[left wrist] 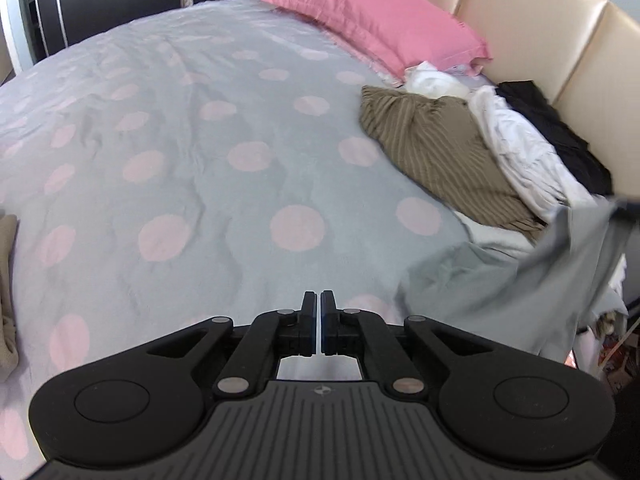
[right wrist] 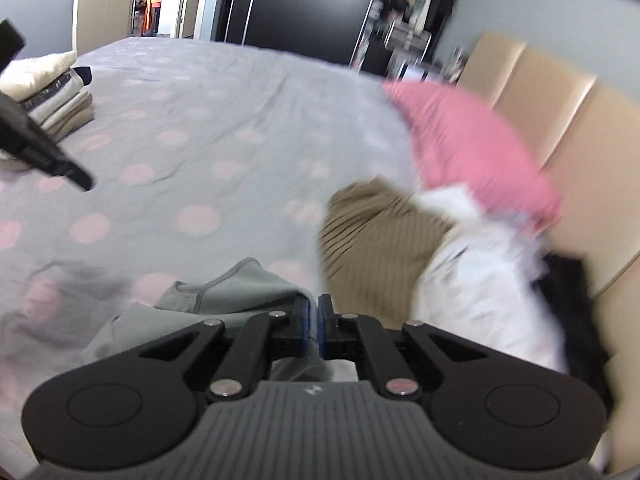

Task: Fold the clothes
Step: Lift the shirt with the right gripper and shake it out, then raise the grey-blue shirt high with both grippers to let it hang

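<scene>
A grey garment point(right wrist: 224, 292) lies crumpled at the near edge of the bed, and my right gripper point(right wrist: 317, 312) is shut on a fold of it. In the left wrist view the same grey garment point(left wrist: 500, 280) hangs lifted at the right, up to the blurred right gripper point(left wrist: 628, 208). My left gripper point(left wrist: 319, 304) is shut with nothing between its fingers, above the dotted bed cover point(left wrist: 200, 140). In the right wrist view the left gripper point(right wrist: 82, 178) shows at the left with no cloth on it.
A pile of loose clothes lies by the cream headboard point(left wrist: 540, 20): an olive striped garment point(left wrist: 436, 148), white ones point(left wrist: 520, 148) and a black one point(left wrist: 560, 128). A pink pillow point(left wrist: 384, 20) lies behind it. A stack of folded clothes point(right wrist: 52, 92) sits at the far left.
</scene>
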{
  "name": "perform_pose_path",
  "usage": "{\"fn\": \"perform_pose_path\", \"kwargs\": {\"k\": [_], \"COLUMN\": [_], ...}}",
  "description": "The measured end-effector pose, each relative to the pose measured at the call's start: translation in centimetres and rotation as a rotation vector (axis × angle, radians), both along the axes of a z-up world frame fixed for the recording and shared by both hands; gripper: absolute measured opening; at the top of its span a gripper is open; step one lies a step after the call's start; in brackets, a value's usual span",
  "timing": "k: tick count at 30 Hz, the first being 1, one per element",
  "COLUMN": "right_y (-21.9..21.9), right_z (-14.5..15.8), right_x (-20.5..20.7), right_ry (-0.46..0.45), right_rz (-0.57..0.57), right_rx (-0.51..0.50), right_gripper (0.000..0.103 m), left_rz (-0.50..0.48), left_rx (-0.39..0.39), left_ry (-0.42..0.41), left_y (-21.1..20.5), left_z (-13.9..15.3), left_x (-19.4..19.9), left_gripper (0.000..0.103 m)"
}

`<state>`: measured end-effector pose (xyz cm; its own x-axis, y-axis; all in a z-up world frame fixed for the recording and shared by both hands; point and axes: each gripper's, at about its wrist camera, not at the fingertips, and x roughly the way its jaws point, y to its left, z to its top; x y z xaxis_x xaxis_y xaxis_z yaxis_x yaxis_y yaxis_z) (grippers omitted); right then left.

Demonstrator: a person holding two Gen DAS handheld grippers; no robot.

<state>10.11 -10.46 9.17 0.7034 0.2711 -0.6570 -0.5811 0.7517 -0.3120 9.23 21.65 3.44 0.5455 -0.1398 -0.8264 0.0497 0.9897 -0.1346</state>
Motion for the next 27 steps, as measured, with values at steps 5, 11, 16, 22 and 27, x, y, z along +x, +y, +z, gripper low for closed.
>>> {"fn": "perform_pose_path", "kwargs": {"k": [5,11,16,22,27], "right_y": [-5.0,-13.3,-17.8,-20.5,-20.6], "right_z": [3.2,0.4,-4.9,-8.4,-9.8], "right_x": [-0.2,1.6,3.2,4.9,6.0], "right_ry": [-0.085,-0.006,0.077,0.132,0.145], "right_rz": [-0.126,-0.315,-0.434,-0.468,-0.444], "right_rx": [-0.084,-0.137,-0.158,-0.166,-0.147], "right_gripper": [0.005,0.004,0.004,0.004,0.005], "left_rz": [-0.075,-0.213,-0.306,-0.375,-0.390], "left_rx": [-0.012,0.008,0.018,-0.005,-0.055], "left_ry": [-0.025,-0.027,-0.005,0.035,0.080], "left_y": [-2.0,-7.0,-11.8,-16.5,-19.7], "left_z": [0.0,-1.5,-3.3,-5.4,-6.7], "left_x": [-1.6,-0.4,2.2,6.9,10.7], "left_gripper": [0.016,0.042,0.051,0.058,0.063]}}
